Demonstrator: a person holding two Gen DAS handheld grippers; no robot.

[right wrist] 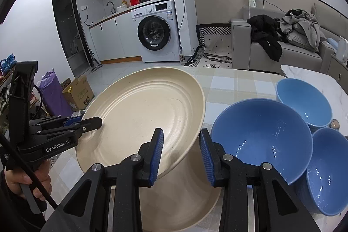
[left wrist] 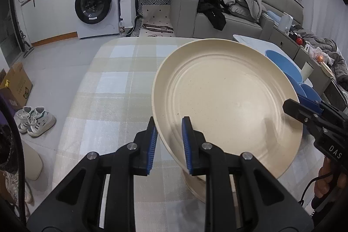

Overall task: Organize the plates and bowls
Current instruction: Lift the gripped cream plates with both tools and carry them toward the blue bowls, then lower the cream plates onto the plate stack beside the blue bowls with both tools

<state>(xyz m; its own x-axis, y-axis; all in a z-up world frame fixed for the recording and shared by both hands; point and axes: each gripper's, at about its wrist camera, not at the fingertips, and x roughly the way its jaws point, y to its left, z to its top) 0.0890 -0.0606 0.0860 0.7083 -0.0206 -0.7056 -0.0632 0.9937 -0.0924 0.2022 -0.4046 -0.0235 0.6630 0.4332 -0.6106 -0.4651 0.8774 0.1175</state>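
Observation:
A large cream plate [left wrist: 226, 101] is tilted above the checked tablecloth [left wrist: 117, 88]. My left gripper [left wrist: 169, 140] straddles its near-left rim with a gap between pads and rim. My right gripper [right wrist: 180, 153] straddles the plate's right rim [right wrist: 141, 114], also with a gap. Each gripper shows in the other's view, the right one [left wrist: 291, 108] and the left one [right wrist: 95, 122]. A second cream plate [right wrist: 187, 195] lies flat beneath. Three blue bowls stand to the right: a large one [right wrist: 261, 136], one behind it [right wrist: 304, 101] and one at the right [right wrist: 328, 171].
The table's left edge drops to a floor with sneakers [left wrist: 35, 121] and a cardboard box [left wrist: 17, 84]. A washing machine [left wrist: 97, 3] and a grey sofa [left wrist: 228, 14] with clothes stand beyond. A white side table [right wrist: 313, 75] adjoins at far right.

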